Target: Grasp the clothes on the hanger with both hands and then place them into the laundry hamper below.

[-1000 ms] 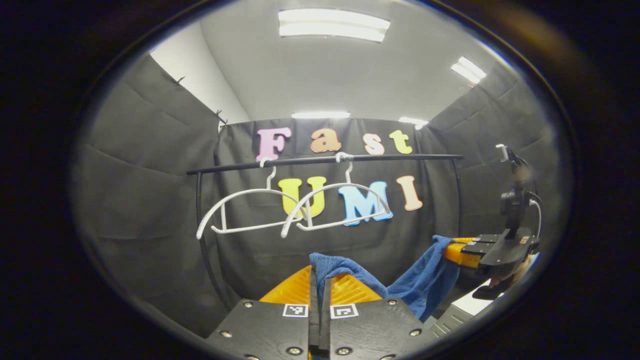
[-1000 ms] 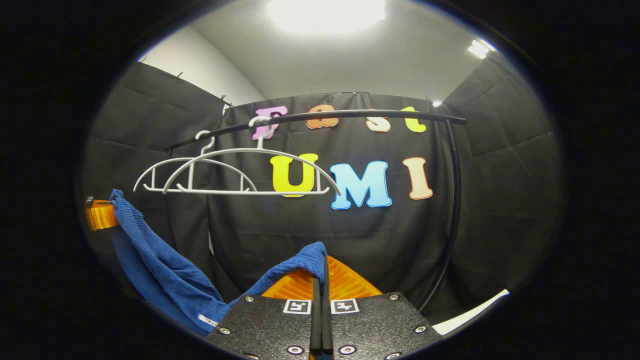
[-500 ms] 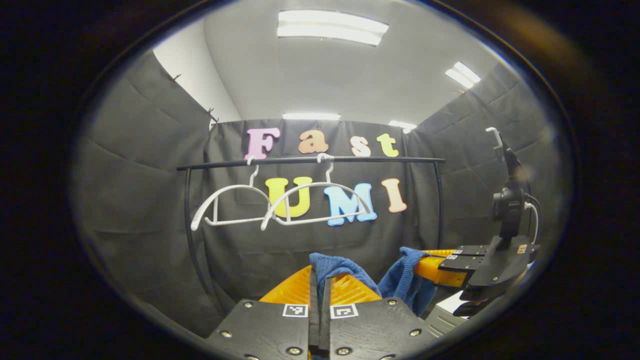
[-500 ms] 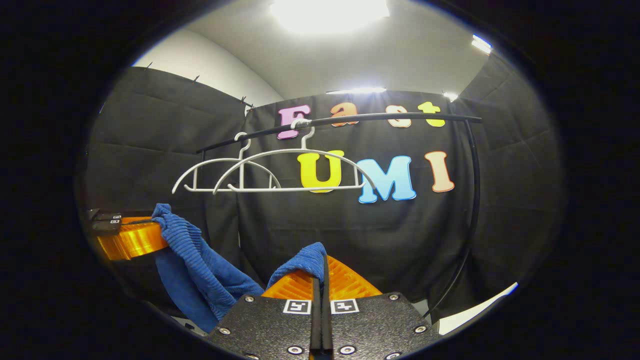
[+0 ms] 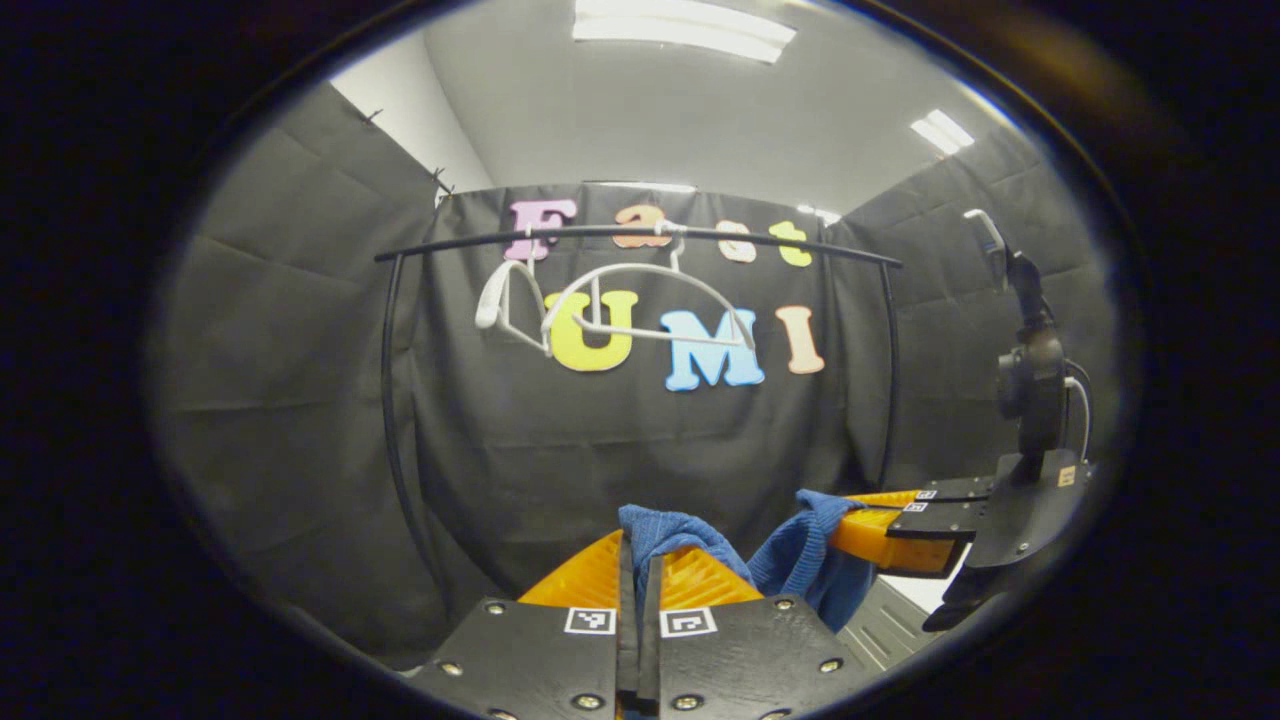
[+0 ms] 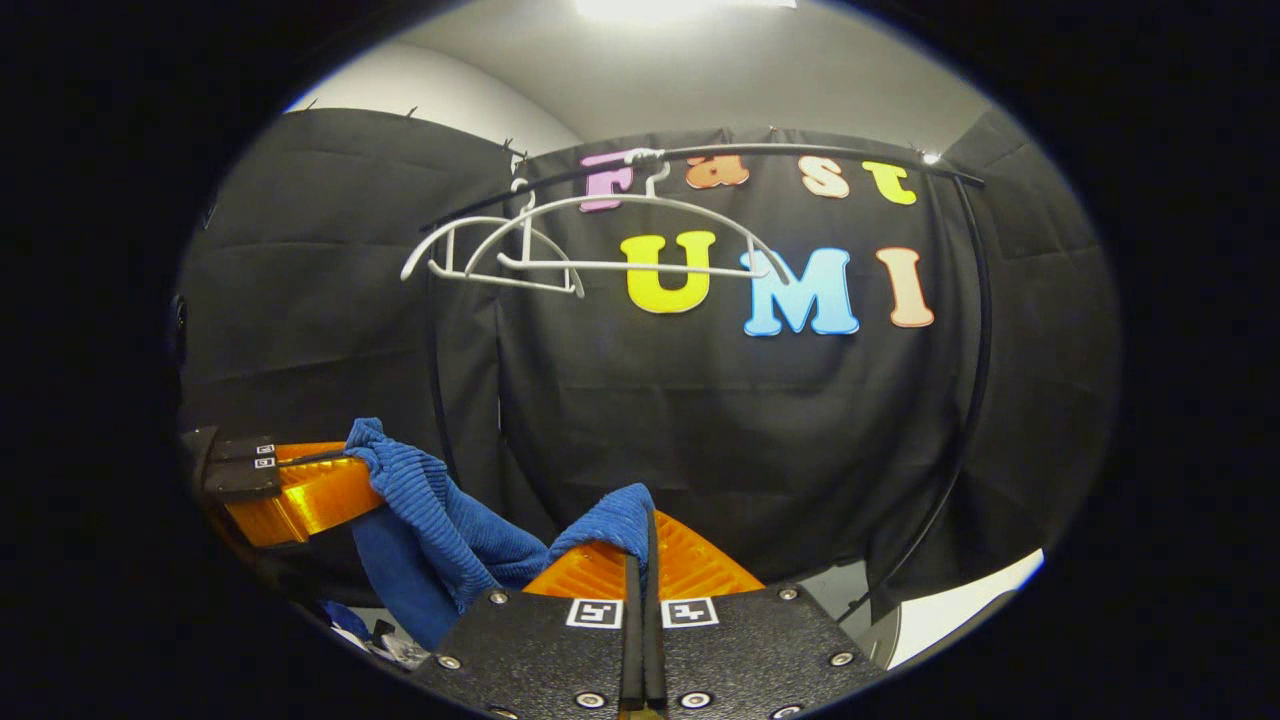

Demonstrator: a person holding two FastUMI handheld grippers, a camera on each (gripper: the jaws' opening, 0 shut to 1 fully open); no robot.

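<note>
A blue ribbed garment hangs slack between my two grippers, off the hangers. In the left gripper view my left gripper is shut on one end of it at the bottom centre, and the right gripper pinches the other end at the right. In the right gripper view my right gripper is shut on the blue garment, and the left gripper holds it at the left. Two bare white hangers hang on the black rail, high above both grippers.
The rail's curved black uprights stand in front of the black cloth wall. A grey slatted object lies low at the right, below the garment. A white surface shows at the lower right of the right gripper view.
Both grippers have come down with the garment, so rail and hangers sit higher in both views. The grippers have drawn closer together, and the left hanger has swung round on the rail.
</note>
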